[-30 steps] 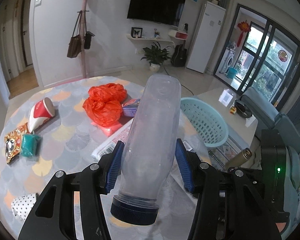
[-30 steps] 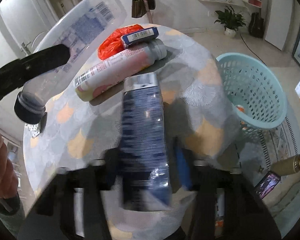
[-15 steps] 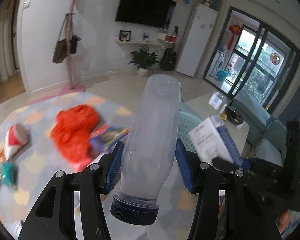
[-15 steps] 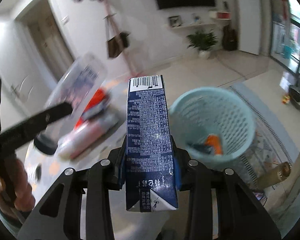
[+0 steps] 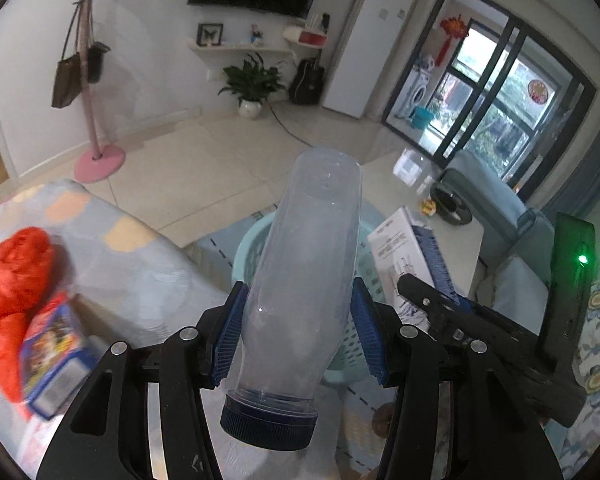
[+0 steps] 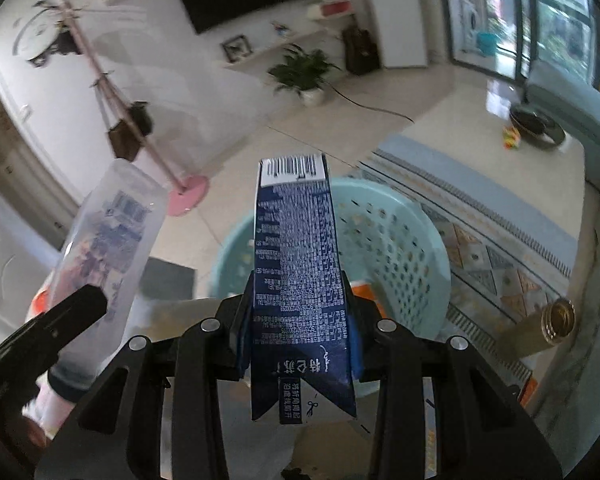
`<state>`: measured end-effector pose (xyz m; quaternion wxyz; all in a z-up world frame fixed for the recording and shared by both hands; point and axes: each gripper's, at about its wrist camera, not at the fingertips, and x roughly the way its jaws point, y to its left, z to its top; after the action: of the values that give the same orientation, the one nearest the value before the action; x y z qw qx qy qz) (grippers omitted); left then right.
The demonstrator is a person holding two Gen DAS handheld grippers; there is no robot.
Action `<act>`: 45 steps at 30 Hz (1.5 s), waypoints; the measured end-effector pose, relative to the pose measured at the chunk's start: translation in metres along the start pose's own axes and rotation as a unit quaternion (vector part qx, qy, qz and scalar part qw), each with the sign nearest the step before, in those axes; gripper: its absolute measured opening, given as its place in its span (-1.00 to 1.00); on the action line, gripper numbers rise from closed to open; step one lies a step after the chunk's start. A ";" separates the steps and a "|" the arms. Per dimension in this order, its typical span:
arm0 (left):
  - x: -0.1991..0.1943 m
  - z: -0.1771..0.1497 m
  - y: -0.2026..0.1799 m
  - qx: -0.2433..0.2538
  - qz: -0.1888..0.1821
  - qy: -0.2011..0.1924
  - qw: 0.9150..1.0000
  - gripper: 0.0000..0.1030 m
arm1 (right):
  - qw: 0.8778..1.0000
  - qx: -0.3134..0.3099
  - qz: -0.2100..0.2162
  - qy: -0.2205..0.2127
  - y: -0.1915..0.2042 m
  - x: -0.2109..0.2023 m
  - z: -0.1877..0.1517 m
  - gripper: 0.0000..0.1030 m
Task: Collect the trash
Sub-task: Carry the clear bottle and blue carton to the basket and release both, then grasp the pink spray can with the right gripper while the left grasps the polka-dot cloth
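Note:
My left gripper (image 5: 300,336) is shut on a clear plastic bottle (image 5: 304,280) with a dark blue cap, held over the near rim of the light blue laundry basket (image 5: 252,248). My right gripper (image 6: 298,336) is shut on a dark blue drink carton (image 6: 296,272), held above the same basket (image 6: 400,240). The carton and right gripper show in the left wrist view (image 5: 412,256); the bottle shows at the left of the right wrist view (image 6: 108,236). An orange item (image 6: 364,290) lies inside the basket.
A red plastic bag (image 5: 12,272) and a small blue box (image 5: 56,340) lie on the patterned table (image 5: 132,256) at left. A brass cylinder (image 6: 556,320) stands on the rug right of the basket. A sofa (image 5: 496,208) and a coat stand (image 5: 96,100) stand further off.
Both grippers have lifted off the table and swung right toward the basket, each carrying its item. The table trash has slid to the left edge of view.

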<state>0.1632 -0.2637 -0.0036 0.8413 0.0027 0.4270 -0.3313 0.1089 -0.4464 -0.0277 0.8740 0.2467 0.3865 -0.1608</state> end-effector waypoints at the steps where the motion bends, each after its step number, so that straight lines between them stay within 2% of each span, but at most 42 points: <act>1: 0.005 0.000 -0.001 0.002 0.001 0.003 1.000 -0.02 | 1.000 0.007 -0.006 0.006 -0.003 0.009 0.000 -0.35; 7: 0.004 -0.004 0.001 0.011 -0.005 0.000 1.000 0.17 | 0.999 0.028 -0.015 0.020 -0.017 0.025 -0.002 -0.35; 14: -0.035 -0.014 0.014 0.003 -0.007 -0.028 1.000 0.22 | 1.000 0.015 0.001 0.017 -0.009 0.007 -0.011 -0.35; 23: -0.115 -0.046 0.045 -0.036 0.010 -0.082 0.996 0.22 | 0.996 -0.066 0.047 -0.025 0.060 -0.055 -0.028 -0.35; 25: -0.136 -0.055 0.058 -0.050 0.020 -0.096 0.994 0.22 | 0.994 -0.086 0.062 -0.033 0.081 -0.068 -0.036 -0.28; 26: -0.149 -0.061 0.067 -0.059 0.028 -0.104 0.993 0.22 | 0.992 -0.093 0.070 -0.037 0.092 -0.074 -0.040 -0.12; 31: -0.202 -0.096 0.113 -0.109 0.069 -0.126 0.984 0.22 | 0.984 -0.132 0.113 -0.048 0.142 -0.094 -0.071 0.01; 33: -0.225 -0.114 0.137 -0.131 0.095 -0.132 0.978 0.22 | 0.980 -0.144 0.128 -0.041 0.165 -0.096 -0.086 0.23; 35: -0.244 -0.129 0.157 -0.145 0.121 -0.134 0.973 0.23 | 0.978 -0.152 0.136 -0.032 0.182 -0.094 -0.098 0.36; 38: -0.270 -0.156 0.189 -0.172 0.165 -0.134 0.962 0.38 | 0.977 -0.161 0.140 -0.006 0.208 -0.083 -0.115 0.41; 40: -0.283 -0.175 0.209 -0.187 0.184 -0.132 0.956 0.38 | 0.978 -0.156 0.141 0.015 0.221 -0.072 -0.125 0.48; 45: -0.305 -0.215 0.261 -0.231 0.219 -0.118 0.941 0.38 | 0.984 -0.117 0.121 0.058 0.238 -0.039 -0.133 0.48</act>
<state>0.0282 0.1716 0.0069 0.9149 -0.1375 0.3784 -0.0292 0.1171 -0.1722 -0.0021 0.8860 0.1962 0.4201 0.0068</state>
